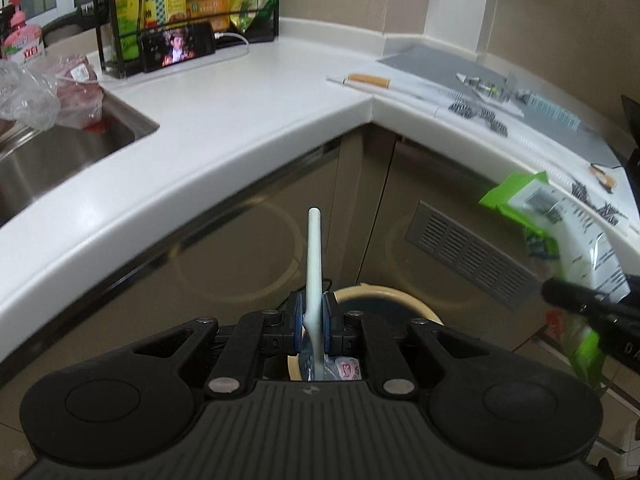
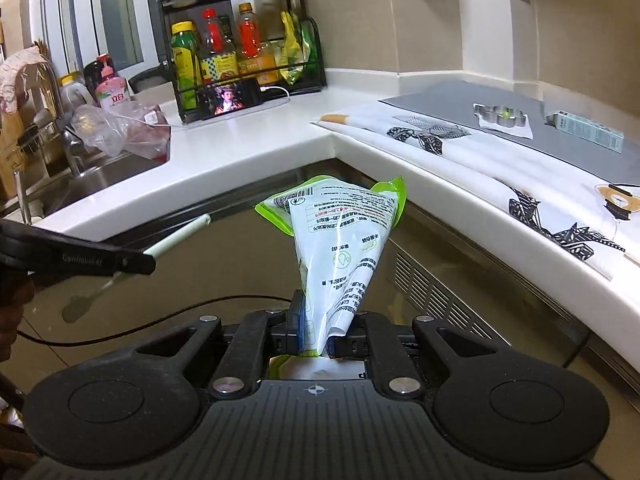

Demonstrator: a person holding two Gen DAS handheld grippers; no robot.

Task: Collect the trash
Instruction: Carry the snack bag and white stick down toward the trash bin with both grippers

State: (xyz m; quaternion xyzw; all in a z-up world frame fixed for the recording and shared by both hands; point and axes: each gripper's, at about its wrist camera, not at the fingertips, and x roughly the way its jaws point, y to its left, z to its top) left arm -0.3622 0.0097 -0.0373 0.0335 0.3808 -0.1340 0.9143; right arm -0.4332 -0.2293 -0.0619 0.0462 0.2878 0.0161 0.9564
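The left hand-held gripper (image 1: 313, 326) was closed on a slim pale-green plastic stick (image 1: 315, 256), which stood up between its blue pads. The right hand-held gripper (image 2: 320, 330) was clamped tight on the crumpled neck of a green-and-white printed plastic pouch (image 2: 340, 240). Both items hung in the open below the edge of the white L-shaped worktop (image 1: 224, 108). A cream-rimmed round waste bin (image 1: 394, 300) sat directly beneath the left hand-held gripper, part hidden by it.

Risks noted: the stick was held near its lower end, so it could pivot or slide out and miss the bin. The pouch was floppy and broad; on release it could catch the bin rim or drop beside it. The two tools stood near each other, so crowding over one opening risked a clash.

Clearance: the worktop edge overhung on two sides, with beige cabinet doors (image 1: 256, 240) behind. Open room lay toward the floor and toward the person.
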